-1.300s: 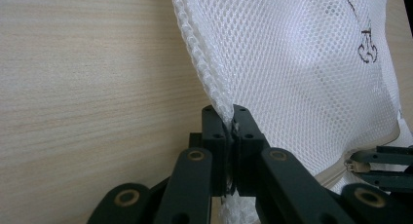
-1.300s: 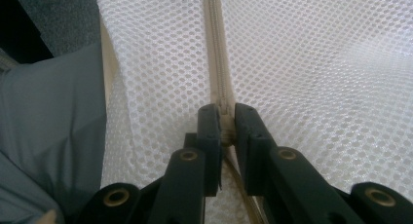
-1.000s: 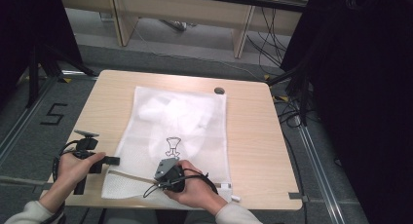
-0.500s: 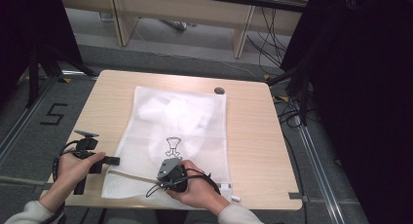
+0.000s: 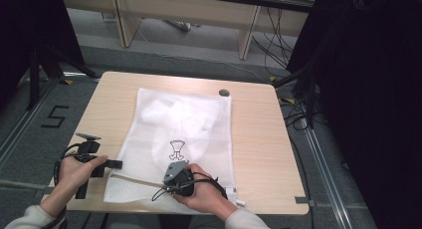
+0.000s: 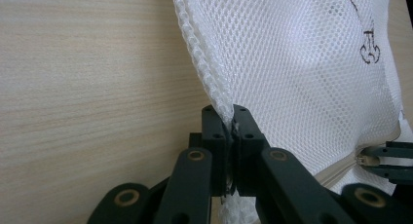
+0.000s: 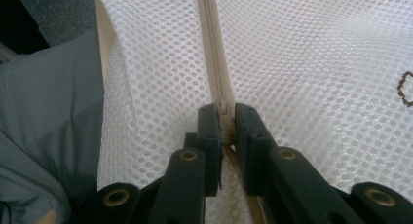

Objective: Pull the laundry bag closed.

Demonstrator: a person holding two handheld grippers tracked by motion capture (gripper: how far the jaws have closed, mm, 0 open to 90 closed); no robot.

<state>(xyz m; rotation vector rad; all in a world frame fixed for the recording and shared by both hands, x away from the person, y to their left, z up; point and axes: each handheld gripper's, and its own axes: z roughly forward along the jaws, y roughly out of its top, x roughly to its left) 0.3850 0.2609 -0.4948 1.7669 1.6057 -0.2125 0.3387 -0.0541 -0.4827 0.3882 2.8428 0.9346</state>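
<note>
White mesh laundry bag [image 5: 179,139] flat on table – beige zipper [image 7: 214,53] along near edge.

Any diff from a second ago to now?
No visible change. Left gripper stays clamped on the mesh bag's edge, right gripper stays clamped on the zipper; bag lies flat on the table as before.
</note>
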